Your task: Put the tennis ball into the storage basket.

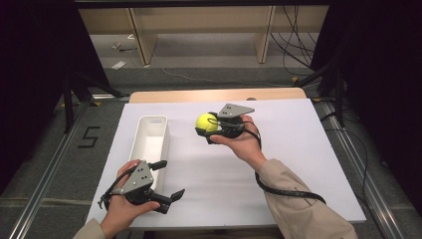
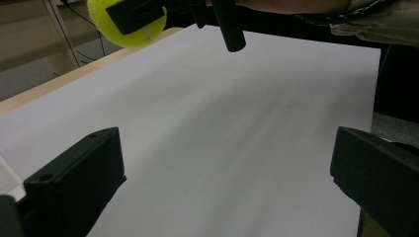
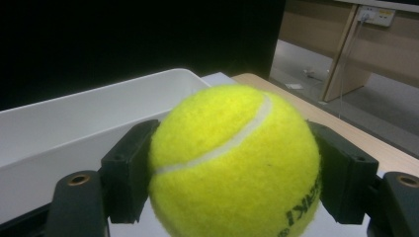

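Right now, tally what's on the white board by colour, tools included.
Yellow: 1, the tennis ball, gripped by the right tool.
White: 1, the bin, left of the ball.
Black: 2, the right tool and the left tool, whose jaws stand apart with nothing between them.
Total: 4

I'm working in a lab: black curtains (image 1: 30, 74) at nine and three o'clock, loose cables (image 1: 298, 35) at one, metal rails (image 1: 45, 169) flanking the table (image 1: 298, 149).

Grey floor (image 1: 45, 149), wooden shelving (image 1: 199, 30), dark curtains (image 1: 378, 74)
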`<action>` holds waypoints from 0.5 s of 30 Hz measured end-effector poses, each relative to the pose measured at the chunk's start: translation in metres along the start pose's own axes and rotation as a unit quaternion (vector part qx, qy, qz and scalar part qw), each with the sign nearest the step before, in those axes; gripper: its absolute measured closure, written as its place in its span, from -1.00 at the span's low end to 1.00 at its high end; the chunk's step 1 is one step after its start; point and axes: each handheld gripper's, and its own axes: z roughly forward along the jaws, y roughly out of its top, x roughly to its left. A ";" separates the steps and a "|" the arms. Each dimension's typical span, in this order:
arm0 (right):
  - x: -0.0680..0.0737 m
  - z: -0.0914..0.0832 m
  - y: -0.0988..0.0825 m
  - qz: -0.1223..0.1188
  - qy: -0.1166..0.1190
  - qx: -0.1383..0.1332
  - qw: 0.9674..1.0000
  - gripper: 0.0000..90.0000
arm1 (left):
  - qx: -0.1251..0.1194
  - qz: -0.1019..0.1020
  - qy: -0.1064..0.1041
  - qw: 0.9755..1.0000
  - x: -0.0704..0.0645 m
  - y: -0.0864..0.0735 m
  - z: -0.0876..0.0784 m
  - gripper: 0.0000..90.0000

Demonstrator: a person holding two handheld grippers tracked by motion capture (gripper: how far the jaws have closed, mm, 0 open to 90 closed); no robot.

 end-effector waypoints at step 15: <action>0.002 0.003 0.003 -0.002 0.004 -0.003 1.000 -0.40 | -0.001 0.000 -0.001 1.000 0.000 0.000 0.000 -1.00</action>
